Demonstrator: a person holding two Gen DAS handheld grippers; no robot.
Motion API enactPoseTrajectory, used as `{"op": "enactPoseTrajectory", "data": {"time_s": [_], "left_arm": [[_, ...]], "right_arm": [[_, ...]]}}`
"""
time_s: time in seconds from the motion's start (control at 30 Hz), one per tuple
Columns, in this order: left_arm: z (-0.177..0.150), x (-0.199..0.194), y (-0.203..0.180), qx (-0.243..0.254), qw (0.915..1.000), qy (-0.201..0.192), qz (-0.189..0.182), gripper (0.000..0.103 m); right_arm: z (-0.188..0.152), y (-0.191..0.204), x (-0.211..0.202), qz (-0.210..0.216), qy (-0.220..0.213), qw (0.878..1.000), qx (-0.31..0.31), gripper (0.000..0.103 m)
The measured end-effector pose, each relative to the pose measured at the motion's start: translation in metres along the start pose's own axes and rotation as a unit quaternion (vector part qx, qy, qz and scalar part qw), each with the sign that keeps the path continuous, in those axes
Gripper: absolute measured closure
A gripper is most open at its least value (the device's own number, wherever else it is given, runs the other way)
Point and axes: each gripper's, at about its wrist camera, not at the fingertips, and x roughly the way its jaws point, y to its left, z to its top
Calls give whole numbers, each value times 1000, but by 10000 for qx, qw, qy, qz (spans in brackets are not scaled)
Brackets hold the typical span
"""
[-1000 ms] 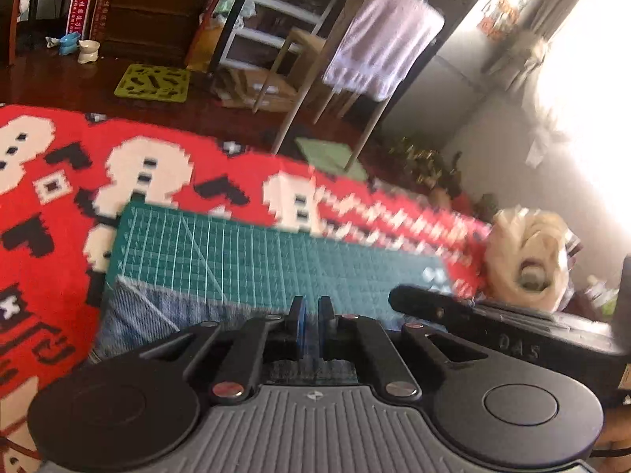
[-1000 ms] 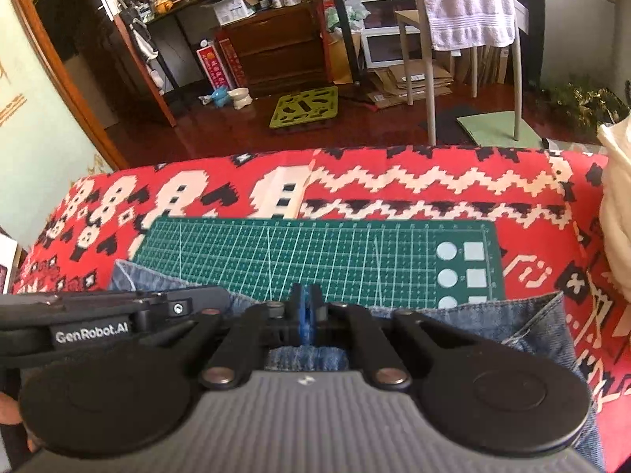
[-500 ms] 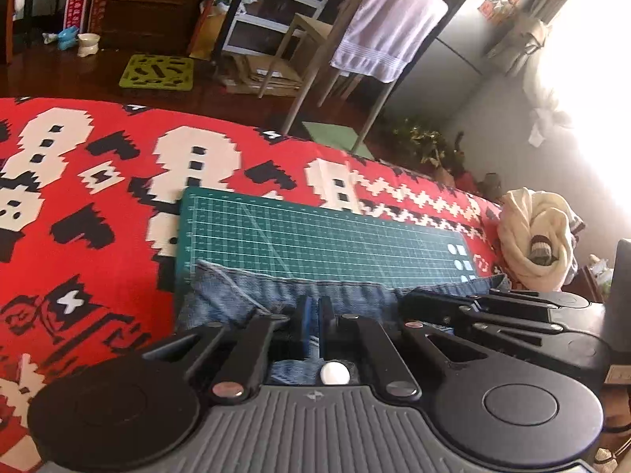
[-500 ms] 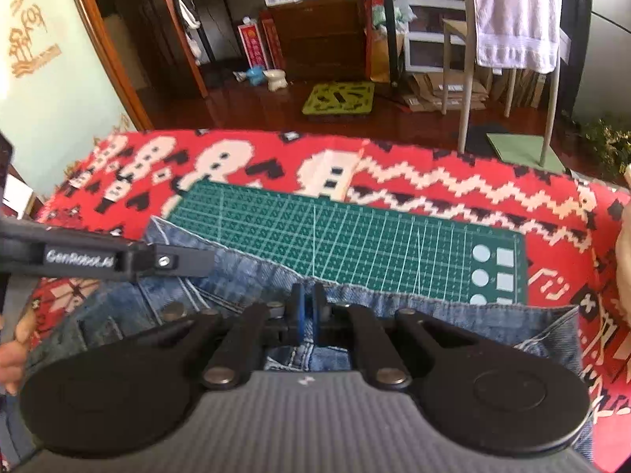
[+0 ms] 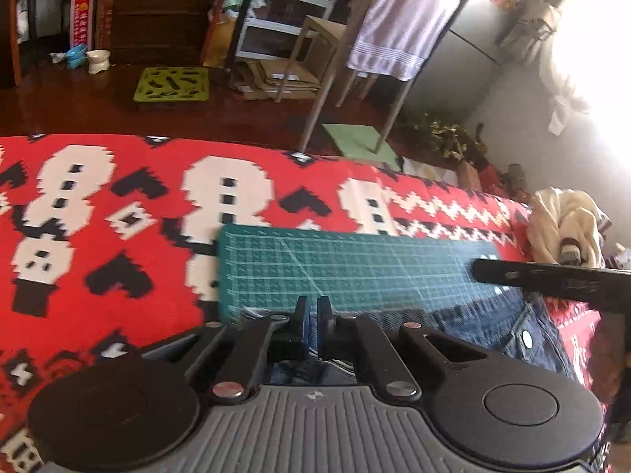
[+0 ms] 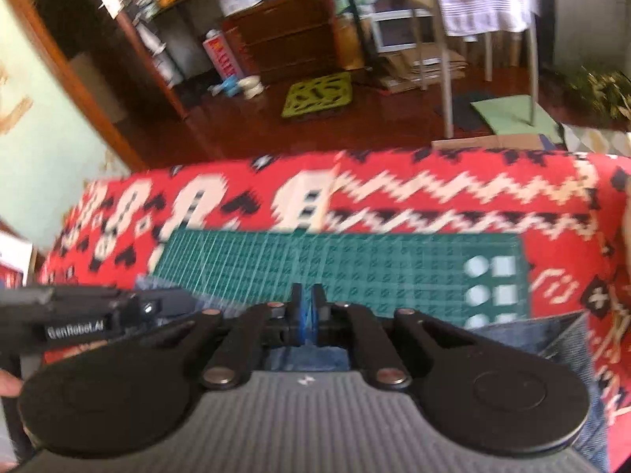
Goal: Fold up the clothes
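My left gripper [image 5: 313, 317] has its fingers pressed nearly together, pinching denim of the jeans [image 5: 493, 327] at the near edge of the green cutting mat [image 5: 355, 268]. My right gripper [image 6: 308, 309] is likewise clamped on jeans fabric; blue cloth shows just below the fingertips in its own view. Each gripper shows up in the other's camera: the right one as a dark bar at the right edge of the left view, the left one at the left edge of the right view, both at about the same height over the jeans. The jeans lie along the near side of the mat, overlapping its near edge; a metal button [image 5: 524, 338] is visible toward the right end. The mat sits on a red blanket [image 5: 118, 205] with white and black patterns that covers the whole surface. At the blanket's far right corner sits a cream bundle of cloth [image 5: 560, 224]. Beyond the far edge, on a dark wood floor, stands a chair [image 5: 355, 79] with a towel [image 5: 402, 27] draped over it. Both views are motion-blurred.
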Motion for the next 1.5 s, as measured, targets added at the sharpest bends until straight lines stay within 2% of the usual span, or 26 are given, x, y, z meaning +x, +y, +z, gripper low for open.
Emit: {"op": "enactPoseTrajectory", "data": {"time_s": [0.1,0.23,0.4,0.6,0.83,0.97,1.1,1.23,1.33,1.5], "left_arm": [[4,-6,4,6,10000,26,18,100],[9,-13,9,14,10000,62,42,100],[4,-5,2,228,9992,311,108,100],[4,6,-6,376,9982,401,245,99],[15,16,-10,365,9979,413,329,99],[21,17,-17,186,9989,418,83,99],[17,26,-33,263,9977,608,-108,99],[14,35,-49,356,9957,809,-288,99],[11,42,-61,425,9936,959,-423,99],[16,48,-63,390,9933,1032,-334,100]], "right_arm": [[7,-17,-20,-111,-44,9999,14,100],[7,-45,-39,-382,131,9992,3,99],[1,-75,-47,-635,359,9973,53,99],[-10,-80,-37,-791,684,9945,-54,99],[-9,-82,-31,-802,508,9955,62,101],[-2,-76,-27,-868,509,9947,197,97],[4,-51,-30,-345,450,9981,234,97],[5,-21,-20,-53,785,9969,28,97],[4,-8,-7,-107,1005,9949,-3,97],[3,3,12,-211,1270,9917,-33,97]]}}
